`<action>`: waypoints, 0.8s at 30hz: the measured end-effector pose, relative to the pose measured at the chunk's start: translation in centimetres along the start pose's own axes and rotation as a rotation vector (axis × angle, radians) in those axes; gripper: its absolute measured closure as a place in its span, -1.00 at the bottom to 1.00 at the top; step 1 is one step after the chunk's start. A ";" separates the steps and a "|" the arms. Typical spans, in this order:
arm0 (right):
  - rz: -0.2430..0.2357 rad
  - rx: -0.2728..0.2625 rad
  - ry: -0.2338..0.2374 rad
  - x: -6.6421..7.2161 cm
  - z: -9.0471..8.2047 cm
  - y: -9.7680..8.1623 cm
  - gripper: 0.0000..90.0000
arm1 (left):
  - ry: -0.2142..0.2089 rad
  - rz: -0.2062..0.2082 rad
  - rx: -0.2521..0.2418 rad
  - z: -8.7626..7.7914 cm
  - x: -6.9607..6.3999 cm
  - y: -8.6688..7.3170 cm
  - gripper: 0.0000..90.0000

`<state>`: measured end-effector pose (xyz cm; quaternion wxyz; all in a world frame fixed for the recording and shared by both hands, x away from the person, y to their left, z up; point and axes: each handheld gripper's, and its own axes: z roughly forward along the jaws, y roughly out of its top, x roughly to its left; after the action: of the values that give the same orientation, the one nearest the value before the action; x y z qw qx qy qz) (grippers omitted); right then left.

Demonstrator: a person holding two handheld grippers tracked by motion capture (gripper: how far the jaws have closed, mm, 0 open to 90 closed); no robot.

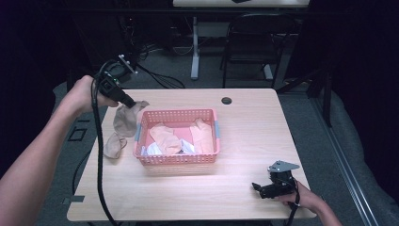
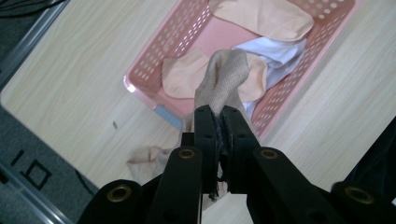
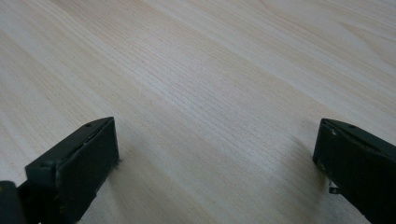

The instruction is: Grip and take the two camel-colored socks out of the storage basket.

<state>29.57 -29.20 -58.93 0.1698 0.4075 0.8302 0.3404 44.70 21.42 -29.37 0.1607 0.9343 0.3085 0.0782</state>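
The left gripper [image 1: 131,101] pinches a tan sock [image 1: 126,118] aloft just left of the pink basket [image 1: 141,136], ready to drop inside, while the right gripper [image 1: 258,188] rests open-jawed near the basket's right

No text, label or number can be read anywhere. The things carry no brand or sign.

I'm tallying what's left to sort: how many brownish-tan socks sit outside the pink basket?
2: one brownish-tan sock hangs clamped in the left gripper beside the pink plastic basket; the other lies crumpled on the table, left of it.
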 end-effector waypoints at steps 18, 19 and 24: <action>0.000 0.001 0.000 0.0 0.0 0.0 -1.00 | 0.064 -0.113 0.033 -2.7 2.6 -6.4 0.91; 0.000 0.001 0.000 0.0 0.0 0.0 -1.00 | 0.062 -0.120 0.036 -2.5 2.7 -6.7 0.91; 0.000 0.001 0.001 0.0 0.0 0.0 -1.00 | 0.064 -0.158 0.050 -0.8 3.6 -8.3 0.91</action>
<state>29.58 -29.19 -58.93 0.1694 0.4076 0.8303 0.3403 42.80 30.06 -31.34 0.1329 0.9078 0.3881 0.0874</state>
